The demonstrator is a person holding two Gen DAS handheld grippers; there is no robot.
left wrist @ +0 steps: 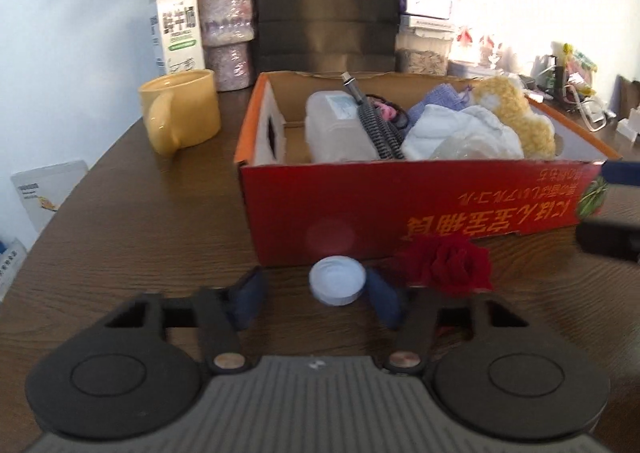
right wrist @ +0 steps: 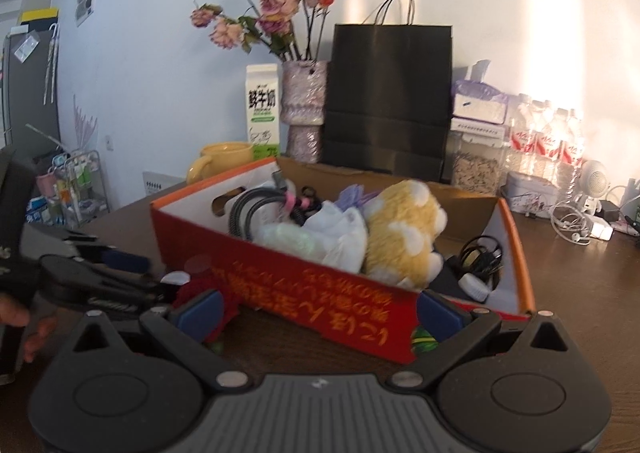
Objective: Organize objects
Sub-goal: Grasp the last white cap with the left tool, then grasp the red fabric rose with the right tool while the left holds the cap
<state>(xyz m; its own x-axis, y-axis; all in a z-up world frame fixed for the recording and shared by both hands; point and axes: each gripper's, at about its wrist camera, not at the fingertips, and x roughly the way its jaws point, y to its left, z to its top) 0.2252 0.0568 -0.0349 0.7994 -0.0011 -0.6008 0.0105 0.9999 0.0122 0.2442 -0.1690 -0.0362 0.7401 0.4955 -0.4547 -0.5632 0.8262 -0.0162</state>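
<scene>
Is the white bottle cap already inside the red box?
No, the white bottle cap lies on the table in front of the red box.

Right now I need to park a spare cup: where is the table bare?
Bare wood lies left of the red box, in front of the yellow mug. Crowded: inside the box, the back wall, and the box's front by the white cap and red rose.

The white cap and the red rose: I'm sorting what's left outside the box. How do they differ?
The white cap is small, flat, round and hard-looking; the red rose is bigger, ruffled and soft-looking. The cap sits between the left gripper fingers; the rose lies outside them. Both rest on the table before the red box.
</scene>
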